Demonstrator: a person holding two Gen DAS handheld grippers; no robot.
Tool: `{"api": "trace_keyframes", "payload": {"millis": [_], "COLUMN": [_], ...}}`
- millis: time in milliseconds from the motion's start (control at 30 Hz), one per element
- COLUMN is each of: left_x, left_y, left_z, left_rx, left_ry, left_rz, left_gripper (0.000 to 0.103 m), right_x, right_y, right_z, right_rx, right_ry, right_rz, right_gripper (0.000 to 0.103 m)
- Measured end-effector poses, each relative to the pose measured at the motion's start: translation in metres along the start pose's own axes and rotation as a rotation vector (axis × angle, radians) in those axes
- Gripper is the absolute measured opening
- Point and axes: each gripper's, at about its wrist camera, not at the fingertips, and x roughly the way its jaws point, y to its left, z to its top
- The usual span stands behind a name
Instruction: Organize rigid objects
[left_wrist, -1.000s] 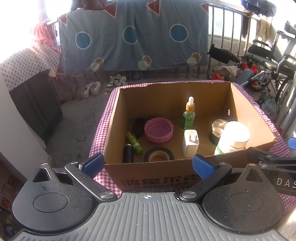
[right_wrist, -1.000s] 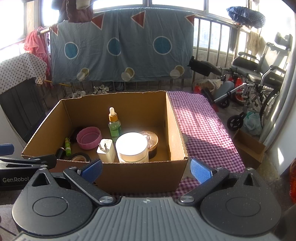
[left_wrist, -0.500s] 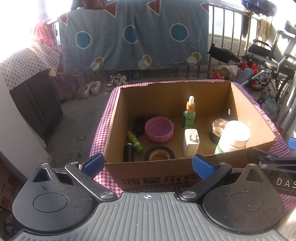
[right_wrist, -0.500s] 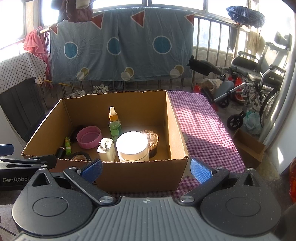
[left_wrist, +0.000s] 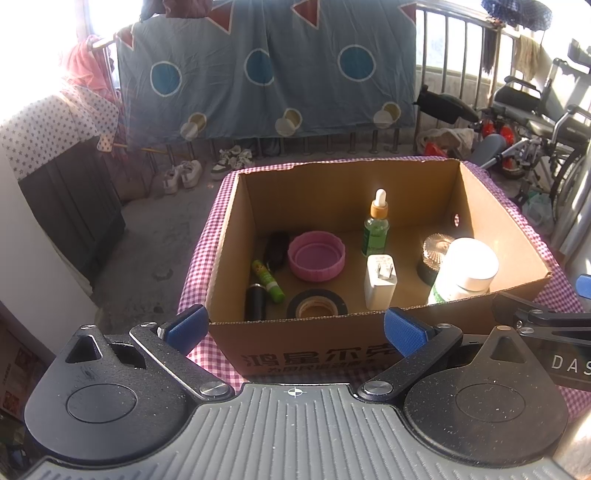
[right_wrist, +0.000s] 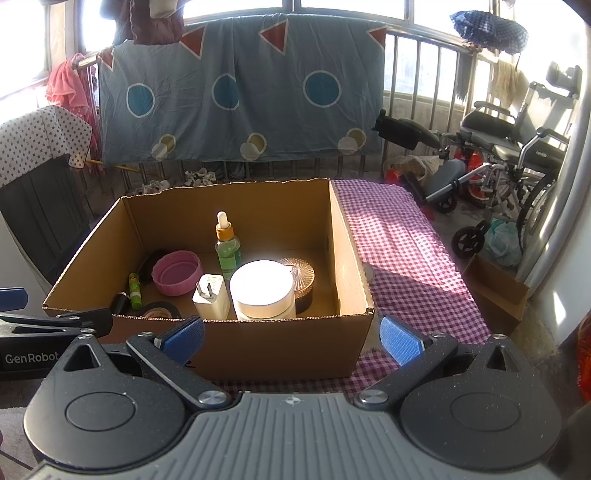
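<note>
An open cardboard box (left_wrist: 314, 354) is seen standing on a purple checked cloth (right_wrist: 406, 251), with printed characters on its near wall. Inside it, rigid items are gathered on the floor: a pink lid (left_wrist: 316, 255) lying open side up, a green dropper bottle (left_wrist: 376, 229) standing upright, a white plug adapter (left_wrist: 379, 282), a roll of black tape (left_wrist: 317, 305), a green tube (left_wrist: 267, 281), a white-capped jar (left_wrist: 466, 267) and a ribbed glass lid (left_wrist: 436, 248). The left gripper (left_wrist: 293, 328) is held spread wide before the box, empty. The right gripper (right_wrist: 291, 338) is likewise held wide apart, gripping nothing.
</note>
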Motion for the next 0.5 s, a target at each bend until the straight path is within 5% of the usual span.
{"api": "trace_keyframes", "payload": {"millis": [500], "left_x": [0.0003], "left_y": [-0.0003], "left_z": [-0.0011], "left_rx": [0.001], "left_ry": [0.002], "left_rz": [0.0], "left_gripper": [0.102], "right_x": [0.0005], "right_y": [-0.0014], "right_z": [0.0007], "right_rx": [0.001], "right_ry": [0.0], "right_rz": [0.001], "right_gripper": [0.103]}}
